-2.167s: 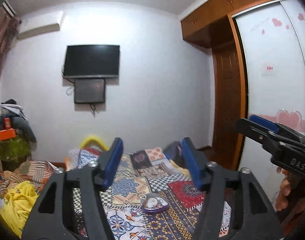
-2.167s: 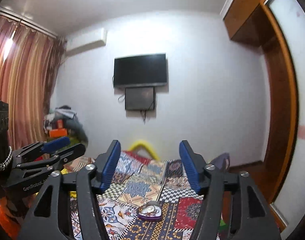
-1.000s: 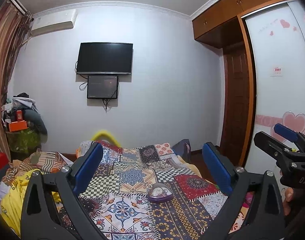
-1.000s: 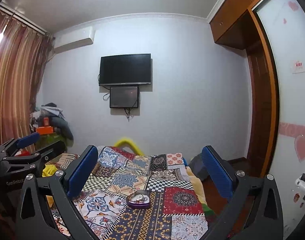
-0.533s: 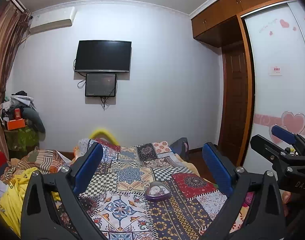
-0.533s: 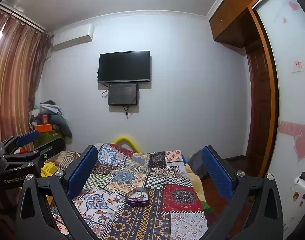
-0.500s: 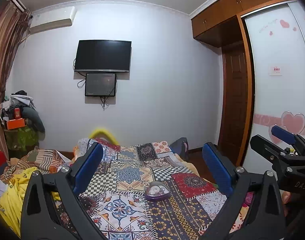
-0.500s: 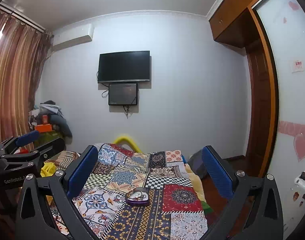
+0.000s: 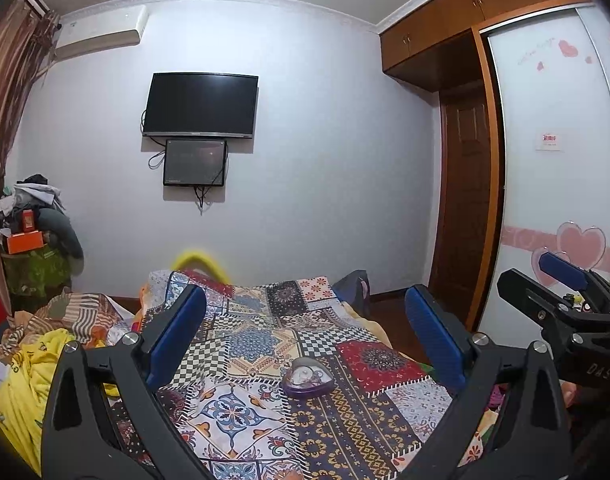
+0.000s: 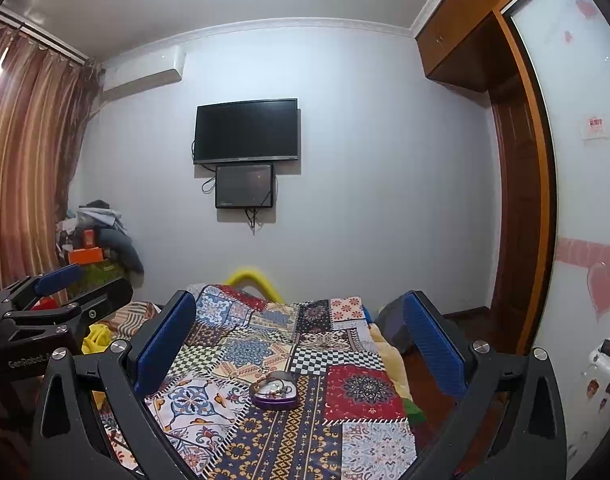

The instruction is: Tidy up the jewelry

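A purple heart-shaped jewelry box (image 9: 307,377) lies on the patchwork bed cover (image 9: 261,344), with small jewelry pieces showing inside or through its top. It also shows in the right wrist view (image 10: 274,390). My left gripper (image 9: 305,336) is wide open and empty, held above and in front of the box. My right gripper (image 10: 301,340) is wide open and empty too, also short of the box. The right gripper appears at the right edge of the left wrist view (image 9: 561,304), and the left gripper at the left edge of the right wrist view (image 10: 61,304).
A patchwork bed cover (image 10: 345,392) fills the lower middle. Crumpled yellow cloth (image 9: 29,376) lies to the left. A TV (image 9: 201,106) hangs on the far wall. A wardrobe with heart stickers (image 9: 561,160) stands on the right, and piled clutter (image 9: 29,232) on the left.
Both grippers opened from narrow to wide over the last two seconds and tilted slightly. In the last half second almost nothing has moved.
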The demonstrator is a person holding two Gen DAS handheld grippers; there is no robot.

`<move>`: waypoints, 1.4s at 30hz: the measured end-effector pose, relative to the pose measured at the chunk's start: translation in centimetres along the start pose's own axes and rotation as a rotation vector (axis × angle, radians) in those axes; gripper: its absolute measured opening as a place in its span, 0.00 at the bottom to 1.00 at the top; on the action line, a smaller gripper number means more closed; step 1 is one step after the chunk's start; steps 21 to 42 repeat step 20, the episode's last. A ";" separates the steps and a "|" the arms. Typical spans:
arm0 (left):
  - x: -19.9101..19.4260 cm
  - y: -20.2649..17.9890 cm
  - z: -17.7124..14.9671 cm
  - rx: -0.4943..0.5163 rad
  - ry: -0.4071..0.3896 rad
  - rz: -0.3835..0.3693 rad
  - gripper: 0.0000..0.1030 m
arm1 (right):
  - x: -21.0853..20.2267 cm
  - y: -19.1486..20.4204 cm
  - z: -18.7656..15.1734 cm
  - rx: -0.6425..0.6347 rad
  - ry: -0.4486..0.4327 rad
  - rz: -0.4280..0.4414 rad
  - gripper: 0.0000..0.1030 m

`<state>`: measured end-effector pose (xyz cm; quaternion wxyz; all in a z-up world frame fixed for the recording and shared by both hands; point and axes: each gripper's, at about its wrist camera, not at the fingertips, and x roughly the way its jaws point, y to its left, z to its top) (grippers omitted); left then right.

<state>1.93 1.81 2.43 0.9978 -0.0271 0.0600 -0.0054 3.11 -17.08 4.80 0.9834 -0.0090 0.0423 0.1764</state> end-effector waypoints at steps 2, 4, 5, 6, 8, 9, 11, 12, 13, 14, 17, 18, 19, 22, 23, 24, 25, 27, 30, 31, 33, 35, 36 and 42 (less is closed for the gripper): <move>0.0 0.0 0.0 -0.001 -0.001 0.001 0.97 | 0.0 -0.1 0.0 0.006 0.002 0.001 1.00; 0.1 0.0 0.0 0.000 0.004 -0.005 0.97 | -0.1 -0.1 0.0 0.010 0.001 0.000 1.00; 0.1 0.0 0.0 0.000 0.005 -0.006 0.97 | 0.0 -0.2 0.1 0.011 0.001 0.001 1.00; 0.1 -0.1 0.0 0.001 0.005 -0.007 0.97 | 0.0 -0.2 0.0 0.012 0.001 0.001 1.00; 0.1 -0.1 -0.1 0.002 0.007 -0.010 0.97 | 0.1 -0.2 0.1 0.012 0.001 0.000 1.00; 0.1 -0.1 -0.1 0.002 0.009 -0.012 0.97 | 0.1 -0.2 0.1 0.012 0.000 0.000 1.00; 0.2 -0.1 -0.1 0.001 0.012 -0.015 0.97 | 0.0 -0.2 0.0 0.014 0.000 0.000 1.00; 0.2 -0.1 -0.1 0.001 0.011 -0.015 0.97 | 0.0 -0.2 0.0 0.014 0.001 0.001 1.00; 0.2 -0.1 -0.1 0.002 0.011 -0.015 0.97 | 0.0 -0.2 0.0 0.014 0.000 0.000 1.00; 0.2 -0.1 -0.1 0.003 0.012 -0.017 0.97 | 0.0 -0.2 -0.1 0.014 0.000 0.000 1.00; 0.4 -0.1 -0.1 0.004 0.013 -0.015 0.97 | 0.0 -0.2 -0.1 0.014 -0.001 0.003 1.00; 0.5 0.0 -0.1 0.003 0.015 -0.015 0.97 | 0.0 -0.2 -0.1 0.014 -0.001 0.003 1.00; 0.5 0.0 -0.2 0.003 0.015 -0.014 0.97 | 0.0 -0.2 -0.1 0.015 -0.001 0.003 1.00; 0.6 0.1 -0.2 0.002 0.017 -0.015 0.97 | 0.1 -0.2 -0.1 0.016 0.000 0.003 1.00; 0.6 0.1 -0.2 0.002 0.017 -0.015 0.97 | 0.1 -0.2 -0.1 0.016 0.000 0.003 1.00; 0.6 0.1 -0.2 0.002 0.017 -0.015 0.97 | 0.1 -0.2 -0.1 0.016 0.000 0.003 1.00; 0.6 0.1 -0.2 0.002 0.017 -0.015 0.97 | 0.1 -0.2 -0.1 0.016 0.000 0.003 1.00; 0.6 0.1 -0.2 0.002 0.017 -0.015 0.97 | 0.1 -0.2 -0.1 0.016 0.000 0.003 1.00; 0.6 0.1 -0.2 0.002 0.017 -0.015 0.97 | 0.1 -0.2 -0.1 0.016 0.000 0.003 1.00; 0.6 0.1 -0.2 0.002 0.017 -0.015 0.97 | 0.1 -0.2 -0.1 0.016 0.000 0.003 1.00; 0.6 0.1 -0.2 0.002 0.017 -0.015 0.97 | 0.1 -0.2 -0.1 0.016 0.000 0.003 1.00; 0.6 0.1 -0.2 0.002 0.017 -0.015 0.97 | 0.1 -0.2 -0.1 0.016 0.000 0.003 1.00; 0.6 0.1 -0.2 0.002 0.017 -0.015 0.97 | 0.1 -0.2 -0.1 0.016 0.000 0.003 1.00; 0.6 0.1 -0.2 0.002 0.017 -0.015 0.97 | 0.1 -0.2 -0.1 0.016 0.000 0.003 1.00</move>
